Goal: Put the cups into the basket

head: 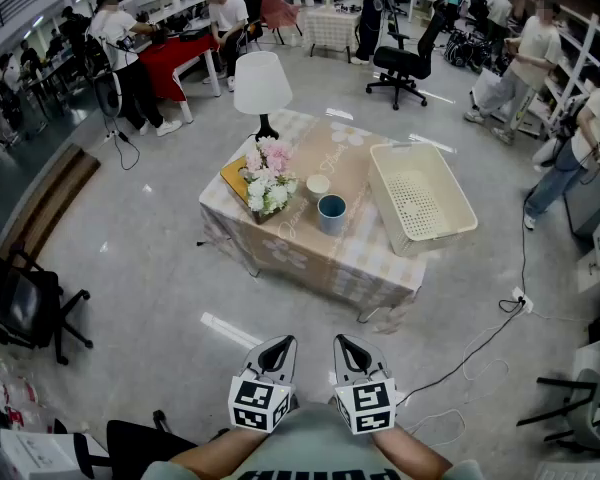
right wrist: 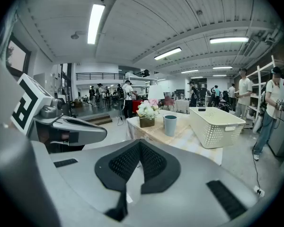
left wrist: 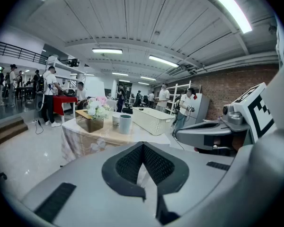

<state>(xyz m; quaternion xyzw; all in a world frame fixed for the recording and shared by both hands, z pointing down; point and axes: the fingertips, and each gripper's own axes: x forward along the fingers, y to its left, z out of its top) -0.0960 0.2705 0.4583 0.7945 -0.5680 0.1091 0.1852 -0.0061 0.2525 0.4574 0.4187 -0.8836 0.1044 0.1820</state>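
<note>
Near torso (head: 310, 448) | left gripper (head: 280, 346), right gripper (head: 348, 346) side by side, tilted down | jaws together, empty

Head view: from head height, tilted forward and steeply down. Table (head: 365, 253) well ahead, small in frame. Left gripper (head: 282, 342) and right gripper (head: 342, 342) at bottom edge, closest to lens.

Left gripper view: low, right behind own jaws, faces table from afar. Right gripper alongside at frame right.

Right gripper view: mirrored, left gripper at frame left.

All three views share table, basket (head: 435, 238), blue cup (head: 331, 213).
</note>
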